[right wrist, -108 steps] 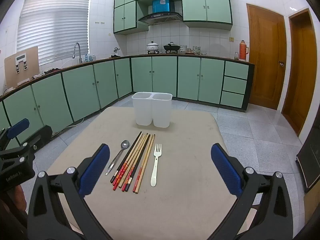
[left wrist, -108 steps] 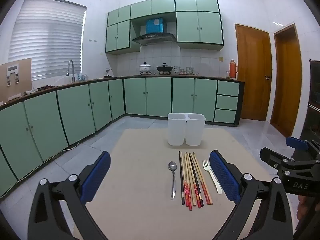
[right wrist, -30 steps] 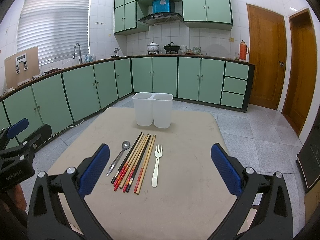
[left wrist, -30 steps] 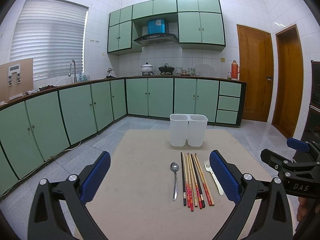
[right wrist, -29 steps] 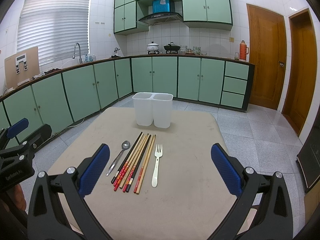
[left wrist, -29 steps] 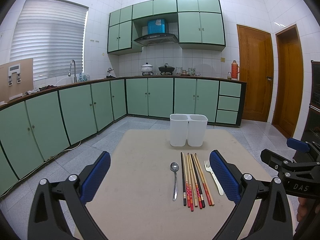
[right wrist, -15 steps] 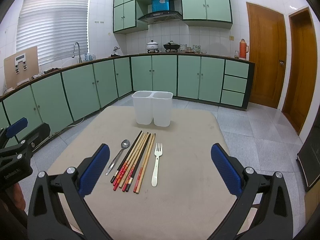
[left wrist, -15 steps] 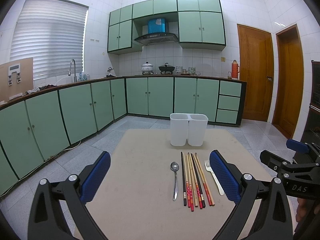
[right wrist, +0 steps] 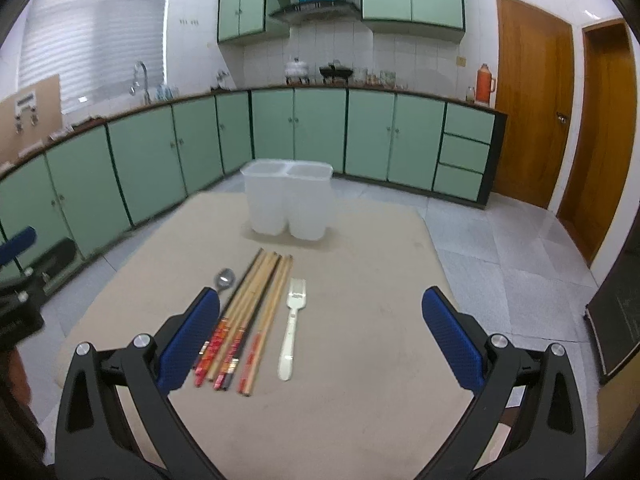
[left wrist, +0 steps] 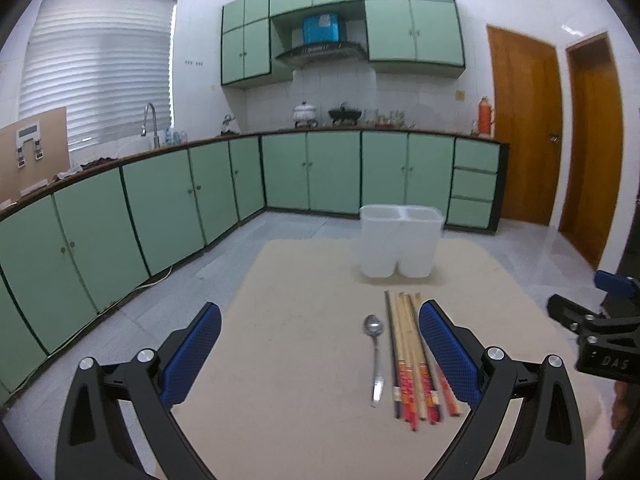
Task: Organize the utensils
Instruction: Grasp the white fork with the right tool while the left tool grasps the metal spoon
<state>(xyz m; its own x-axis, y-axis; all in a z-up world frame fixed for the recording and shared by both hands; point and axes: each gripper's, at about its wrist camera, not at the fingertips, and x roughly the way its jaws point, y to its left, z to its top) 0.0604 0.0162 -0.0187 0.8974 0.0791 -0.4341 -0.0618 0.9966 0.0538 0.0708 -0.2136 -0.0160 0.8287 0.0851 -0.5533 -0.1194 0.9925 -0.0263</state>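
A white two-compartment holder [left wrist: 400, 240] [right wrist: 289, 205] stands upright at the far side of the beige table [left wrist: 300, 360] [right wrist: 360, 320]. In front of it lie a metal spoon [left wrist: 374, 356] [right wrist: 224, 279], several chopsticks [left wrist: 408, 356] [right wrist: 250, 312] and a white fork [right wrist: 292, 322], side by side. My left gripper [left wrist: 320, 344] hangs open above the table, its right finger hiding the fork. My right gripper [right wrist: 320, 336] is open too, above the fork and chopstick handles. Neither holds anything.
The table's edges drop to a tiled floor on all sides. Green cabinets [left wrist: 160, 208] run along the left and back walls, wooden doors [right wrist: 532, 112] stand at the right. Each gripper shows at the side of the other's view [left wrist: 596, 340] [right wrist: 20, 280].
Both grippers have moved forward and lower toward the utensils, which now look larger and nearer. The right one has shifted left over the chopsticks and fork. Nothing on the table has moved.
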